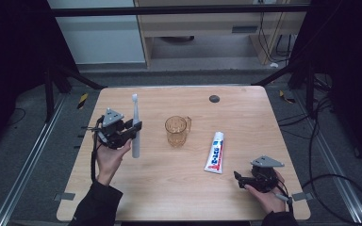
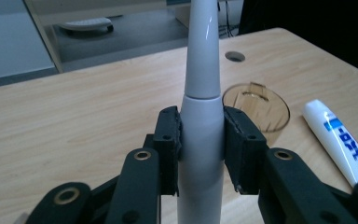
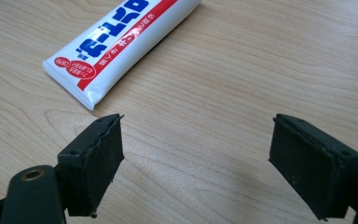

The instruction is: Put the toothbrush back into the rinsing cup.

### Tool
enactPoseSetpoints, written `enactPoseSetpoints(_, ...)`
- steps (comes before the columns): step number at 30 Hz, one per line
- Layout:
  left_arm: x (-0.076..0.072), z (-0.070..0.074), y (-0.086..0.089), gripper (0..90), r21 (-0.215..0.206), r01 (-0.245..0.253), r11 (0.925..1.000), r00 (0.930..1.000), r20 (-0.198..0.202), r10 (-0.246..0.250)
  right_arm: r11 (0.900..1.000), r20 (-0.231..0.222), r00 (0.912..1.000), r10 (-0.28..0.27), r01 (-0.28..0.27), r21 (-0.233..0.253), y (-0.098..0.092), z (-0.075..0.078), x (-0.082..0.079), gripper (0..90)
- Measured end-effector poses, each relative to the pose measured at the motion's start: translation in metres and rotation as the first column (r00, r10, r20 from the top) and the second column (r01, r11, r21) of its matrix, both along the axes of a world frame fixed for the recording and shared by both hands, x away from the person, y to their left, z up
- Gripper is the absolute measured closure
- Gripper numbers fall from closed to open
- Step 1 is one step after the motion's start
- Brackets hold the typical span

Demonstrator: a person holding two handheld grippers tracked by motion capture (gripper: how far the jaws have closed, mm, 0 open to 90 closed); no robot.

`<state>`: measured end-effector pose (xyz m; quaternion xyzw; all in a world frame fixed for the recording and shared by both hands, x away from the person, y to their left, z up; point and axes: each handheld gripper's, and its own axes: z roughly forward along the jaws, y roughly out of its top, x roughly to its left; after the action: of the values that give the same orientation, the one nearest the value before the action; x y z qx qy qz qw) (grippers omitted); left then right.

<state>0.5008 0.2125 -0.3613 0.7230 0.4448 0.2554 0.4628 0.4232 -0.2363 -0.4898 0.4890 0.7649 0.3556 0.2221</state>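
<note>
Toothbrush: the white plastic electric toothbrush is held at the left of the table, gripped about mid-body, its narrow neck and head pointing away from the person; in the high view its lower end seems to be at or just above the wood, and I cannot tell which.
Why held so: gripping the thick handle rather than the slim neck gives the pads a firm seat, and the brush looks ready to go into the cup nearby.
Left gripper: the left gripper has its jaws closed narrowly on the toothbrush handle, one pad pressed to each side.
Cup: a clear amber plastic mug with a handle stands upright mid-table, just right of the brush and apart from it.
Toothpaste: a white toothpaste tube with red and blue print lies flat to the right of the mug.
Right gripper: the right gripper rests low near the tube's crimped end, jaws spread wide, holding and touching nothing.
Table: light wooden table top.
</note>
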Motion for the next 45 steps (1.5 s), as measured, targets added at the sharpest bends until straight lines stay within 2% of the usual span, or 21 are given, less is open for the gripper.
enactPoseSetpoints(5,0.009,0.007,-0.005,67.4,-0.032,-0.014,0.9994,0.9992,0.036,0.015,1.000,0.003,1.0000,0.001,-0.001,0.003,0.000,0.000,0.000,17.0)
enactPoseSetpoints(11,0.019,0.016,-0.012,67.4,-0.074,-0.033,0.9967,0.9950,0.091,0.040,1.000,0.008,1.0000,0.002,-0.002,0.003,0.000,-0.001,0.000,17.0)
enactPoseSetpoints(24,0.036,0.025,-0.026,67.4,-0.144,-0.043,0.9886,0.9856,0.156,0.066,1.000,0.028,0.9996,0.006,-0.006,-0.002,-0.002,-0.001,0.000,16.6)
enactPoseSetpoints(30,0.041,0.028,-0.037,67.4,-0.161,-0.028,0.9866,0.9838,0.171,0.055,1.000,0.034,0.9994,0.005,-0.005,0.001,-0.002,-0.002,0.000,16.3)
enactPoseSetpoints(36,0.046,0.029,-0.048,67.4,-0.159,-0.012,0.9872,0.9829,0.179,0.041,1.000,0.037,0.9993,0.003,-0.003,0.008,-0.003,-0.001,0.000,16.3)
enactPoseSetpoints(45,0.049,0.033,-0.069,67.4,-0.168,0.021,0.9855,0.9763,0.216,0.016,1.000,0.033,0.9995,0.004,-0.004,0.008,-0.003,-0.001,0.000,16.3)
